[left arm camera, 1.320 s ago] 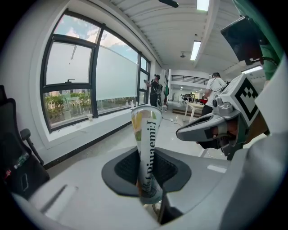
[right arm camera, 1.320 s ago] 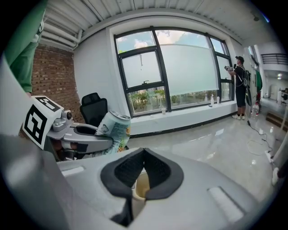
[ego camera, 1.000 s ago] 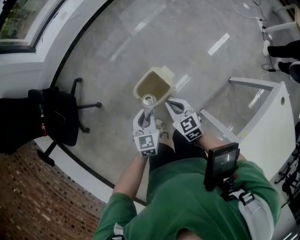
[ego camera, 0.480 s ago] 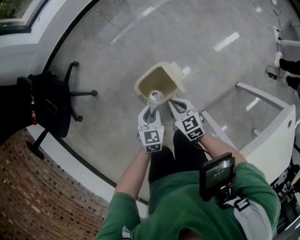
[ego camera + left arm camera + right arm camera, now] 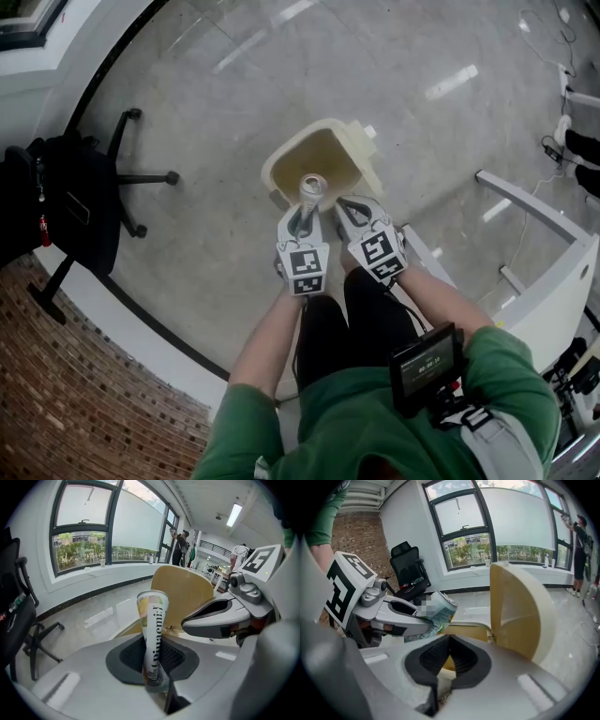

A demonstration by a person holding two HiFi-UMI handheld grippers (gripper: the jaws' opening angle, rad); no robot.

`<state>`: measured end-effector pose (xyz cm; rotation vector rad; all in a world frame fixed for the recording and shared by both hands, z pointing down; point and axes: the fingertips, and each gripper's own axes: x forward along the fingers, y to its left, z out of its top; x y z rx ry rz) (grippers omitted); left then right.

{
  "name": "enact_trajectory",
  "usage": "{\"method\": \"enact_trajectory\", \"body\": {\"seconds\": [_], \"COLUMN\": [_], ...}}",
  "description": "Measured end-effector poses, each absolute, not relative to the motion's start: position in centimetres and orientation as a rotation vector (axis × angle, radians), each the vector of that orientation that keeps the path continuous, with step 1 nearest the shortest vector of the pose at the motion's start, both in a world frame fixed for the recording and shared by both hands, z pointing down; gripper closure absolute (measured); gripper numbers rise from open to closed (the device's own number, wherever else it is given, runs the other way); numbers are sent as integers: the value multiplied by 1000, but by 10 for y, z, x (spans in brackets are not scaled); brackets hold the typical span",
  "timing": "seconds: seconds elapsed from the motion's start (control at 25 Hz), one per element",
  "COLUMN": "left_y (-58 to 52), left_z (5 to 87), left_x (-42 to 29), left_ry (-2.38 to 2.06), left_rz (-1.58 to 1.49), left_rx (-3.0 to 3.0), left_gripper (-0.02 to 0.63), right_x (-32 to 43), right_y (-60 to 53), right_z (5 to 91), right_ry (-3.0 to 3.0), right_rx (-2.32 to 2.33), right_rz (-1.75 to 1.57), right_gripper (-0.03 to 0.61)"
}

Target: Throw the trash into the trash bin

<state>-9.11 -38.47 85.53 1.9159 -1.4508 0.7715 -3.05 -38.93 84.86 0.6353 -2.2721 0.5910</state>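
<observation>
Left gripper clamps can; base hidden

A black office chair stands on the glossy grey floor, close to a curved white sill and a brick wall. Large windows above the sill look out on greenery. A white table stands off to the right. Far down the room a person reaches up at a window, under a long ceiling light.

Grey glossy floor bears trash bin, office chair apart.
</observation>
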Motion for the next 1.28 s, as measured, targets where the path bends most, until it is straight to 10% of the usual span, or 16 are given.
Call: {"method": "enact_trajectory", "body": {"seconds": [1.28], "left_y": [-417], "left_z": [987], "left_x": [-79], "left_ry": [-1336], "left_rz": [885], "left_rx": [1966], "left_gripper": [462], "right_x": [-21], "right_y": [-402], "right_z": [963], "right_ry": [-2223], "right_rx": [655], "right_rz": [560], "right_gripper": [575]}}
